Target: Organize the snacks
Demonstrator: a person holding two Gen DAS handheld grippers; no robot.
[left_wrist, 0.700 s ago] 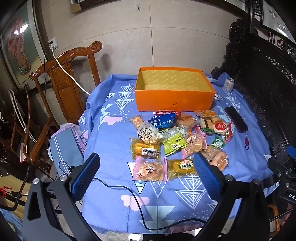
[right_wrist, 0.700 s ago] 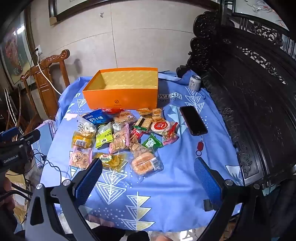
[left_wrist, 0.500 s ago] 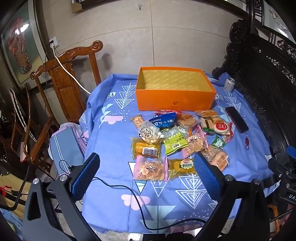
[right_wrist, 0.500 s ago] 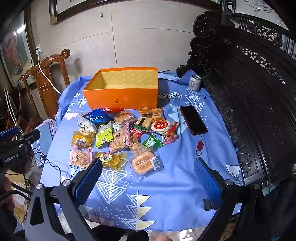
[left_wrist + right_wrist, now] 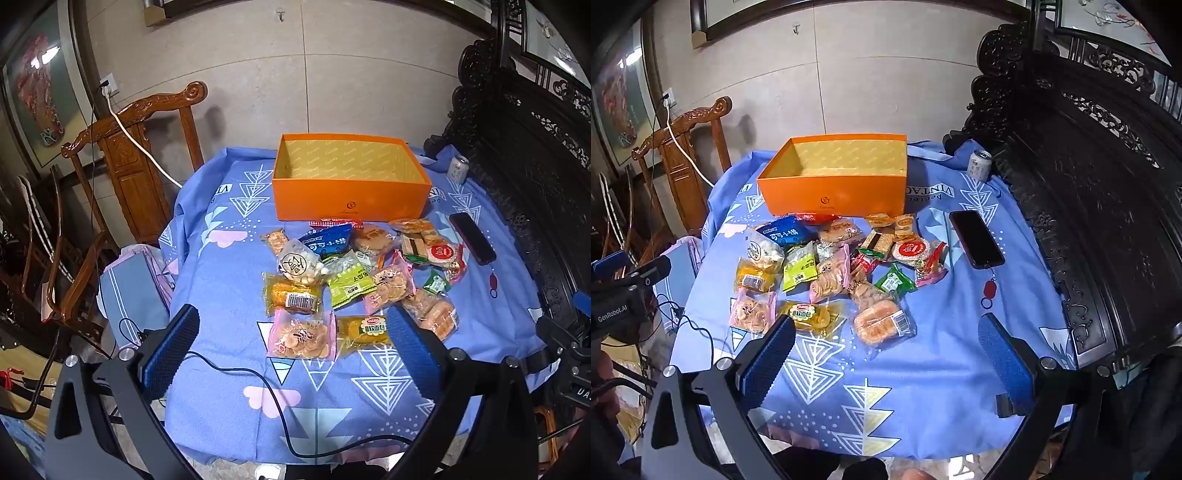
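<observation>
The desk (image 5: 229, 369) edge is hidden under a blue cloth, cut off at the bottom. The orange box (image 5: 351, 199) sits empty at the back, its floor only partly seen. Snacks (image 5: 354, 280) are heaped just in front of it, overlapped, labels mostly unreadable. The phone (image 5: 975, 238) is shown whole only by the right view. Left gripper (image 5: 291, 350) and right gripper (image 5: 886, 354): jaws spread wide, nothing held.

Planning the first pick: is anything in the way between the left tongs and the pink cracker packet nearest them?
Nothing visible blocks it. The left tongs hang open above the cloth, and the pink cracker packet lies flat at the pile's near edge, its top uncovered. A black cable crosses the cloth nearer the camera, clear of the packet.
</observation>
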